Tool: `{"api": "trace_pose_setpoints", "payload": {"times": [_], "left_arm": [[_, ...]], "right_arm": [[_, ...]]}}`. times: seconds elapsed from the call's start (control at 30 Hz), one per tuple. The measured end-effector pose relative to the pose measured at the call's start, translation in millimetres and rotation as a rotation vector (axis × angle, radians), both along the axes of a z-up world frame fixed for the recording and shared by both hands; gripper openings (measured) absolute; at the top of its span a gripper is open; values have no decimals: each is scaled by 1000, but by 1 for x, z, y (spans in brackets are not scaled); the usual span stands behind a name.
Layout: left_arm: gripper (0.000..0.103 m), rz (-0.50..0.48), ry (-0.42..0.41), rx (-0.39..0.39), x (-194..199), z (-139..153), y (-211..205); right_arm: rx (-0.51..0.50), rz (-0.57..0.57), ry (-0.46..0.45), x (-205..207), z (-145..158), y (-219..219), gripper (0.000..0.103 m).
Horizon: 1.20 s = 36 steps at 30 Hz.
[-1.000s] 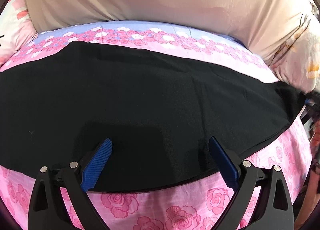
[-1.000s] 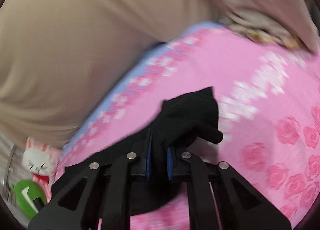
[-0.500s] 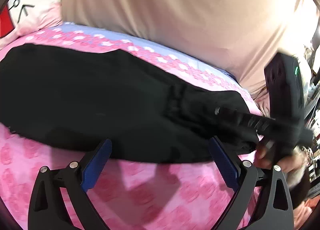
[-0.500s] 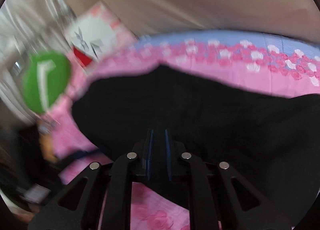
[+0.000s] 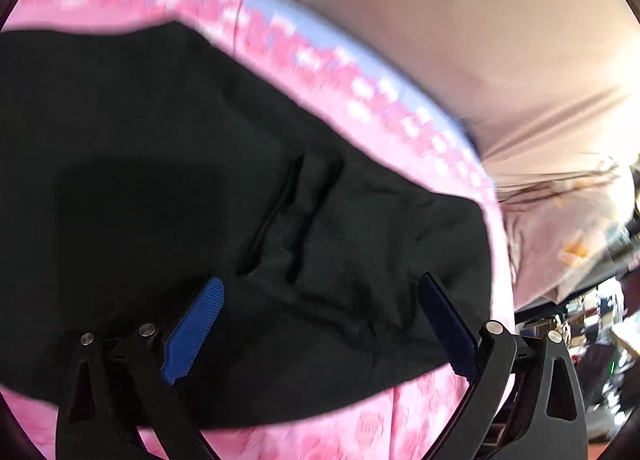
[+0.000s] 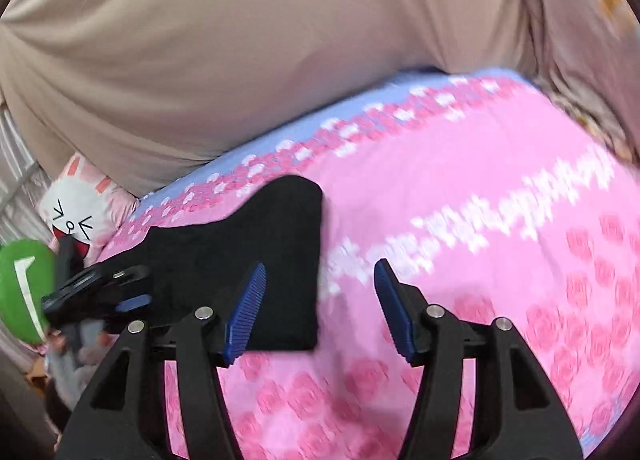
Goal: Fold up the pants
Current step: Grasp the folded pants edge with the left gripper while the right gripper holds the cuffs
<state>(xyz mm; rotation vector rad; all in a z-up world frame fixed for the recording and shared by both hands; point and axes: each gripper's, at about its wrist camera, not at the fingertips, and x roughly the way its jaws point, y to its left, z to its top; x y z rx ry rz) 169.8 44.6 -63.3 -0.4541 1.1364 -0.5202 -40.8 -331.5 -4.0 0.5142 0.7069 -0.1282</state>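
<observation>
Left wrist view: the black fabric pants point(image 5: 248, 196) lie spread on the pink rose-patterned bed cover point(image 5: 360, 432), filling most of the frame. The cloth shows creases near its middle, and its right-hand edge ends just short of the cover's pale blue and white flowered border point(image 5: 304, 56). The left gripper point(image 5: 320, 300) hangs over the near part of the pants with its jaws wide apart and nothing between them (whether the blue pads touch the cloth cannot be told). Beige draped fabric point(image 5: 460, 20) rises behind the bed.

Right wrist view: the right gripper point(image 6: 320, 284) hangs with its jaws wide and empty. The left blue pad lies over the near corner of the pants point(image 6: 256, 256), while the right pad lies over bare bed cover point(image 6: 480, 260). Here the pants show a straight right edge and a squared upper corner, the cloth reaching leftward to the other gripper point(image 6: 96, 292), seen at the frame's left side just beside a round green marker point(image 6: 20, 292). A white cartoon-rabbit pillow point(image 6: 76, 216) rests at the far left, against the beige drape point(image 6: 240, 40).
</observation>
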Motion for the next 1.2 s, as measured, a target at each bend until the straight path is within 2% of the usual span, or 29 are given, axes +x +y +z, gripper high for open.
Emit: {"api": "trace_pose_setpoints", "payload": {"times": [0.07, 0.1, 0.13, 0.17, 0.23, 0.33, 0.4, 0.5, 0.6, 0.7, 0.77, 0.8, 0.87, 0.9, 0.93, 1.0, 1.03, 1.13, 1.2], "left_arm": [[95, 20, -39, 28, 1, 3, -13], [73, -3, -43, 21, 2, 2, -21], [20, -24, -43, 38, 3, 0, -31], [8, -27, -30, 57, 4, -2, -36], [7, -7, -38, 21, 3, 2, -30], [7, 39, -120, -21, -12, 26, 7], [7, 86, -155, 0, -23, 33, 31], [7, 109, -126, 43, -24, 17, 51], [7, 114, -95, 30, -24, 0, 55], [8, 118, -90, -3, -27, -8, 69], [8, 108, -95, 1, -28, -10, 69], [9, 107, -98, 8, -28, -9, 68], [9, 103, -96, 13, -29, -15, 67], [9, 103, -91, 19, -29, -17, 66], [9, 100, -81, 18, -28, -21, 64], [9, 102, -83, 19, -24, -24, 60], [9, 100, -92, 20, -24, -23, 58], [9, 67, -107, 28, -26, -18, 45], [9, 27, -108, 24, -28, -17, 31]], "right_arm": [[21, 8, 8, -2, -9, -4, 56], [38, 19, 15, -1, -14, -2, 56], [49, 26, 19, 1, -18, 0, 57], [58, 33, 21, 1, -20, 3, 57], [71, 55, 22, 6, -24, 8, 57], [88, 91, 14, 11, -25, 19, 58], [76, 128, 19, 15, -29, 30, 63], [39, 189, 58, 28, -42, 52, 64], [26, 223, 83, 39, -50, 70, 64], [98, 253, 87, 47, -55, 72, 64], [174, 251, 81, 54, -59, 65, 74], [212, 221, 89, 59, -61, 59, 86], [323, 209, 100, 73, -73, 50, 89], [361, 198, 87, 77, -76, 47, 87], [369, 205, 79, 82, -76, 47, 57], [395, 232, 97, 92, -78, 49, 29], [369, 238, 87, 93, -75, 50, 21], [299, 219, 9, 81, -51, 43, 17], [303, 206, -47, 71, -37, 27, 16]]}}
